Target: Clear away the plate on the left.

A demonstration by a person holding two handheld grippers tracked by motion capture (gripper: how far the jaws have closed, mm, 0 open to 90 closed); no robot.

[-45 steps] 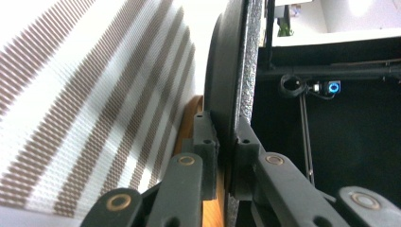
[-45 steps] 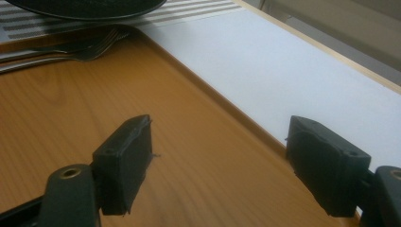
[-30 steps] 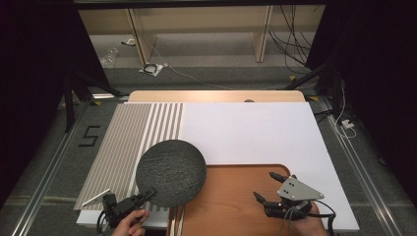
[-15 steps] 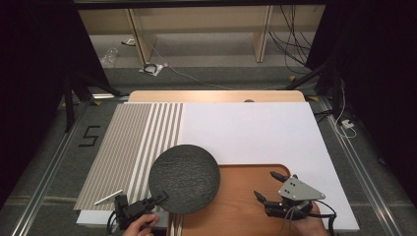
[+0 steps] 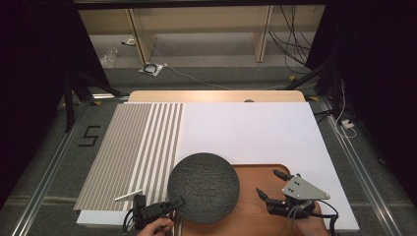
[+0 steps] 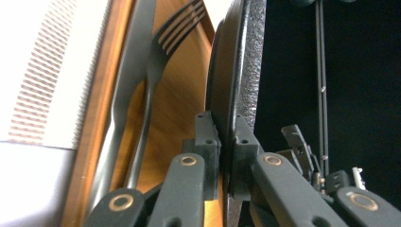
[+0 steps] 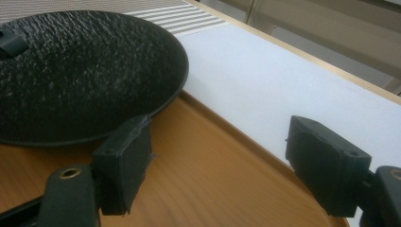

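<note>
A round black plate with a rough textured surface [image 5: 204, 187] hangs partly over the left end of the wooden tray [image 5: 255, 216]. My left gripper [image 5: 177, 201] is shut on its near-left rim. In the left gripper view the plate [image 6: 246, 56] stands edge-on with both pads [image 6: 206, 137] clamped on its rim. A dark fork [image 6: 165, 52] and knife [image 6: 130, 71] lie on the tray [image 6: 179, 94] beneath. My right gripper [image 5: 269, 183] rests open over the tray's right part with nothing between its fingers. The right gripper view has the plate [image 7: 80, 71] just left of its left pad [image 7: 125, 165].
A grey-and-white striped placemat [image 5: 133, 152] covers the table's left side, and a white mat [image 5: 251, 132] the middle and right. A small white stick [image 5: 129, 195] lies at the striped mat's near edge. Beyond the table's far edge are cables on the floor.
The left gripper has carried the black plate to the right, from over the striped mat's corner to over the wooden tray. The right gripper has stayed in place.
</note>
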